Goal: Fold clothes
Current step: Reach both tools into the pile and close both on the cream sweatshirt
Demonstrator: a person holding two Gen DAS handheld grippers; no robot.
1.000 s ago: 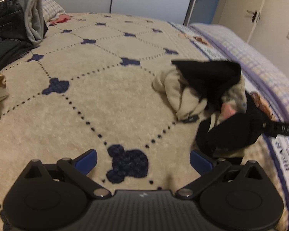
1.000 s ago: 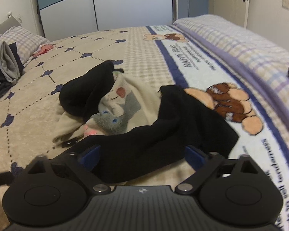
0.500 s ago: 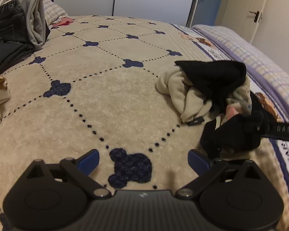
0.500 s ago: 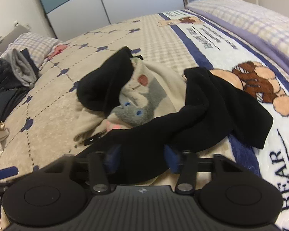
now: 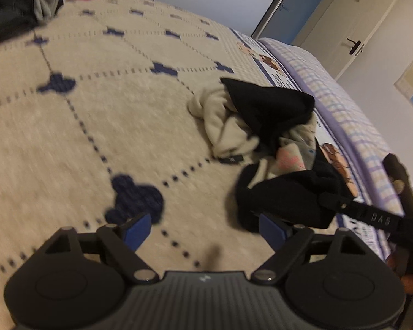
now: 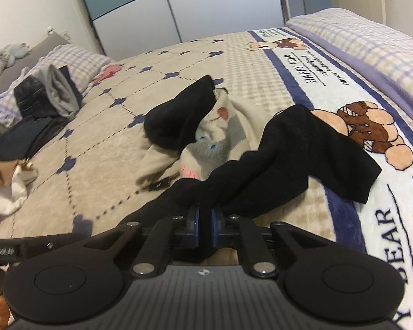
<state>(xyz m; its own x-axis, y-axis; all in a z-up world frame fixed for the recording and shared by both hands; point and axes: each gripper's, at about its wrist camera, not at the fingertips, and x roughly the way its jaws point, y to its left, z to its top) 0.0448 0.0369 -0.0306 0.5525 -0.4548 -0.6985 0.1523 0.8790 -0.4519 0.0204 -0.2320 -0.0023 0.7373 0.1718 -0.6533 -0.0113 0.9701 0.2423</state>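
Observation:
A black garment (image 6: 289, 162) lies crumpled on the bed over a beige sweatshirt (image 6: 220, 129) with a grey cartoon print. My right gripper (image 6: 204, 227) is shut on the near edge of the black garment. In the left wrist view the same black garment (image 5: 286, 195) sits just right of my left gripper (image 5: 206, 232), which stands open over the bedspread with nothing between its blue pads (image 5: 137, 228). The right gripper's arm (image 5: 371, 216) reaches into the black cloth from the right. Another black part (image 5: 267, 110) drapes over the sweatshirt (image 5: 220, 118).
The bedspread (image 5: 96, 126) is beige with blue dotted diamonds. Folded dark and grey clothes (image 6: 46, 93) are stacked by the pillow at the far left. White cloth (image 6: 5, 192) lies at the left edge. A checked purple duvet (image 6: 371, 44) runs along the right side.
My right gripper went from open to shut on the black garment's edge. The left gripper swung closer to the clothes pile and stayed open.

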